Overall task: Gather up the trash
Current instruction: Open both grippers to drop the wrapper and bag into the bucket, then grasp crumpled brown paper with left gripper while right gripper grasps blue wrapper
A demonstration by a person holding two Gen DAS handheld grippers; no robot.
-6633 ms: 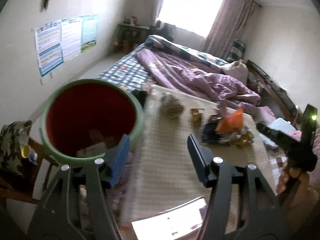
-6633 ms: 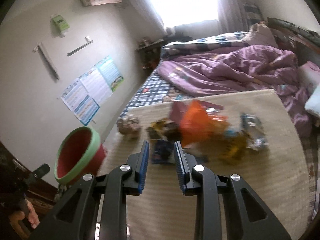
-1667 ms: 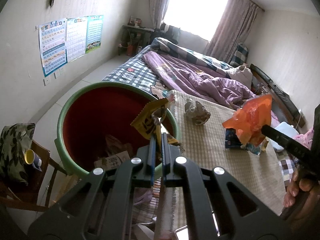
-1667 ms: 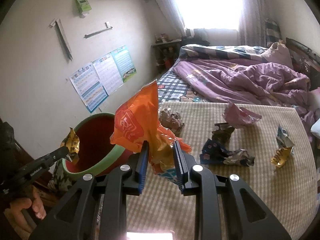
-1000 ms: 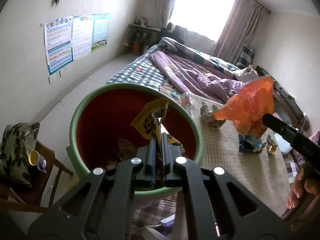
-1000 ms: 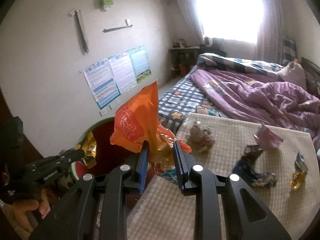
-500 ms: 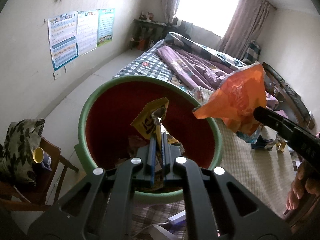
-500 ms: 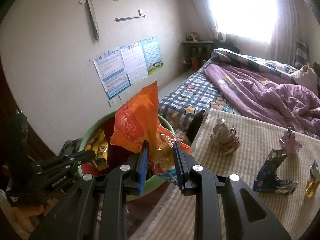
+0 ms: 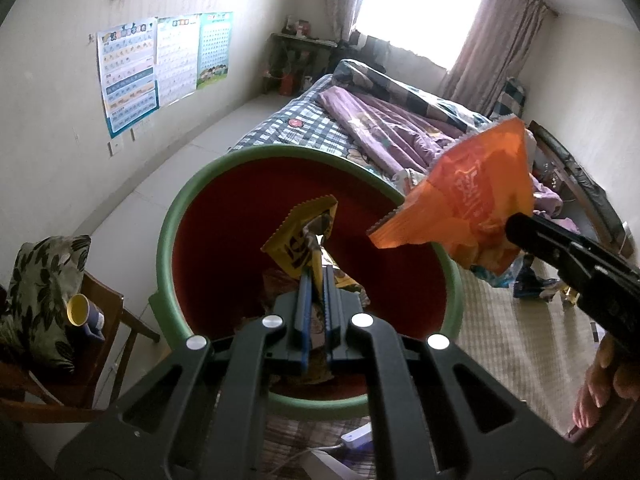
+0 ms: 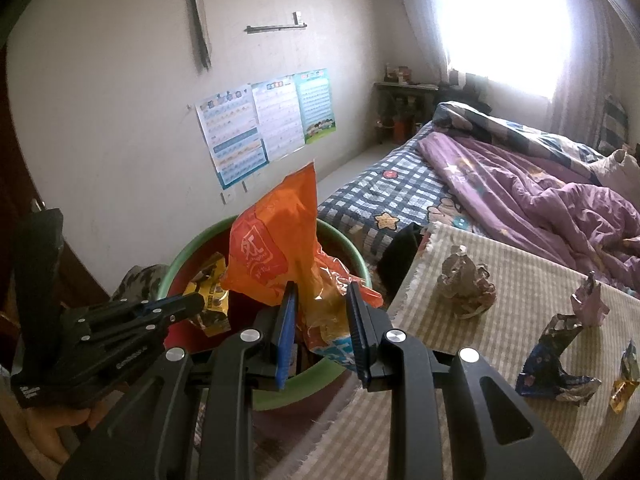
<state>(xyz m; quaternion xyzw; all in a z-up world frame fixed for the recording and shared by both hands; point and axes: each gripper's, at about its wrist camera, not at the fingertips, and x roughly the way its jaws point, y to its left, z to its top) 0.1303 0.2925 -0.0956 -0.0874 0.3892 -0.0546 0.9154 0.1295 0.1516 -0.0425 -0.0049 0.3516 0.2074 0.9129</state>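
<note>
A red bin with a green rim (image 9: 176, 216) (image 10: 344, 246) stands beside the mat. My left gripper (image 9: 316, 276) is shut on a yellow wrapper (image 9: 298, 240) (image 10: 210, 292) and holds it over the bin's opening. My right gripper (image 10: 322, 296) is shut on an orange snack bag (image 10: 272, 252) (image 9: 472, 196), held above the bin's near rim. In the left wrist view the right gripper's black fingers (image 9: 560, 246) come in from the right. Some trash lies in the bin's bottom.
Several crumpled wrappers (image 10: 464, 280) (image 10: 552, 360) lie on the checked mat (image 10: 520, 288). A bed with a purple quilt (image 10: 540, 184) is behind. A wooden chair with a cup (image 9: 80, 312) and a cushion stands left of the bin. A white power strip (image 9: 356, 436) lies on the floor.
The right gripper has carried the orange bag leftward from above the mat to over the bin's rim. The left gripper keeps its yellow wrapper over the bin, barely shifted.
</note>
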